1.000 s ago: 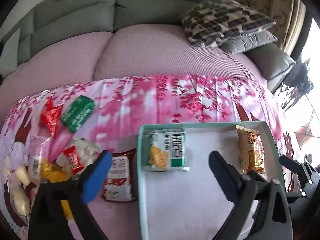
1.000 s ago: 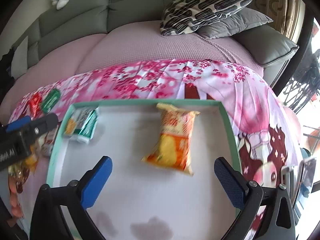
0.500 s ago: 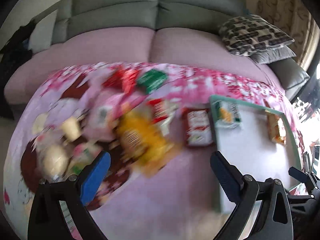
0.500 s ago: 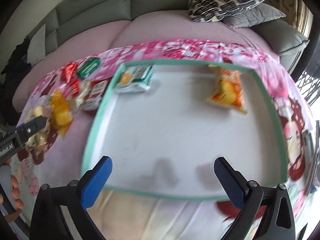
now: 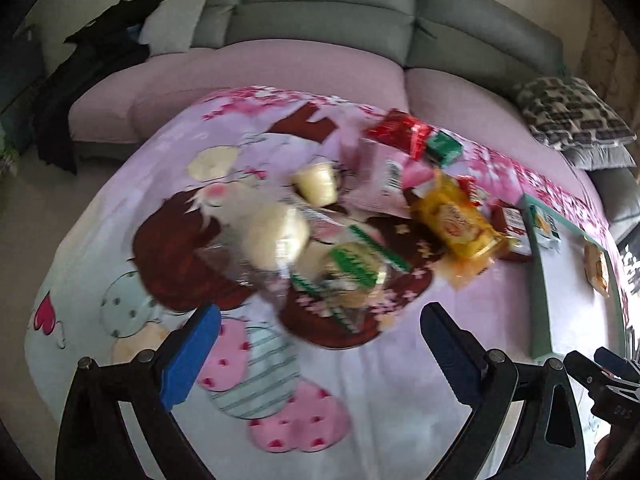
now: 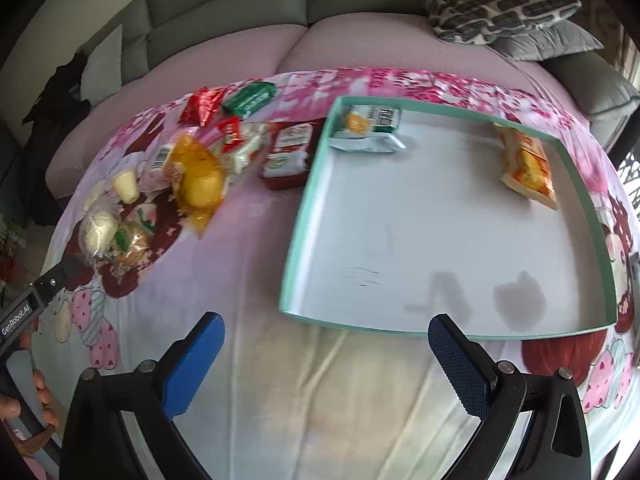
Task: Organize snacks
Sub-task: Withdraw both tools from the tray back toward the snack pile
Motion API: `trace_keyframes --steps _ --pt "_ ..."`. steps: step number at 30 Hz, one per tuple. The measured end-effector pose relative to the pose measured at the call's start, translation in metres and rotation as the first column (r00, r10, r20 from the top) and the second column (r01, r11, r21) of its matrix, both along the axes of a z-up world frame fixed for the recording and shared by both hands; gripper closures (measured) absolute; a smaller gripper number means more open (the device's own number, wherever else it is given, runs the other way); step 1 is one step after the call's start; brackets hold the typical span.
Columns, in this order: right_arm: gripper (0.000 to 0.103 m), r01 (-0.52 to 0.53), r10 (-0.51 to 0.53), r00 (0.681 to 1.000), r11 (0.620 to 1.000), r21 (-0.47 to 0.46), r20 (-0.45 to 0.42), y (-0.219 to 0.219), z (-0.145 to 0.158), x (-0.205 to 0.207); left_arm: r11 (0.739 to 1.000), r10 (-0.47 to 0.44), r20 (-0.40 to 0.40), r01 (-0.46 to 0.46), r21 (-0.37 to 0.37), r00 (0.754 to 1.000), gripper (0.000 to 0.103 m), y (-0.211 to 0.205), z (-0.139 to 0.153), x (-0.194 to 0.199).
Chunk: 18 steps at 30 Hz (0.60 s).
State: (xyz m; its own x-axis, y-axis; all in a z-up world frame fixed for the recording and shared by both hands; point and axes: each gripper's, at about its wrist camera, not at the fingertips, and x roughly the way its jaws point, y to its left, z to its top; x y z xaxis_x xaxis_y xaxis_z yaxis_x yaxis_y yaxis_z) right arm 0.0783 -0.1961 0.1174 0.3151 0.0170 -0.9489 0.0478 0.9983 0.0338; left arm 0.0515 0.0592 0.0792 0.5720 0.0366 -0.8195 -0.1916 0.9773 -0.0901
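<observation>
A teal-rimmed white tray lies on the pink blanket and holds a green-white packet at its far left and an orange packet at its far right. A heap of snacks lies left of it: a yellow bag, a dark red packet, a green packet, a red packet. My left gripper is open and empty above clear-wrapped buns. My right gripper is open and empty before the tray's near rim.
The blanket covers a pink sofa seat with grey back cushions. A patterned pillow lies at the back right. Dark clothes hang at the sofa's left end. The left gripper's body shows at the left edge.
My left gripper has swung left from the tray to over the snack heap. My right gripper has pulled back from over the tray to in front of its near rim. Both stayed open.
</observation>
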Motion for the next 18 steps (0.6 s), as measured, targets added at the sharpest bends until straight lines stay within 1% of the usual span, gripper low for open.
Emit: trace_keyframes --steps 5,11,14,18 --pt "0.000 -0.028 0.028 1.000 1.000 0.009 -0.012 0.023 -0.003 0.006 0.999 0.042 0.015 -0.041 -0.028 0.999 0.003 0.022 -0.001 -0.003" --pt "0.000 -0.071 0.071 0.997 0.997 0.021 -0.016 0.049 -0.009 0.016 0.996 0.070 0.006 -0.069 -0.055 0.998 0.003 0.043 -0.007 -0.003" --pt "0.000 -0.089 0.089 0.996 0.995 0.036 -0.016 0.064 -0.012 0.023 0.995 0.075 -0.007 -0.075 -0.072 0.997 0.003 0.051 -0.011 0.000" --pt "0.000 -0.124 0.125 0.992 0.991 0.047 -0.018 0.084 -0.018 0.031 0.996 0.057 -0.025 -0.058 -0.062 0.998 0.003 0.057 -0.016 0.009"
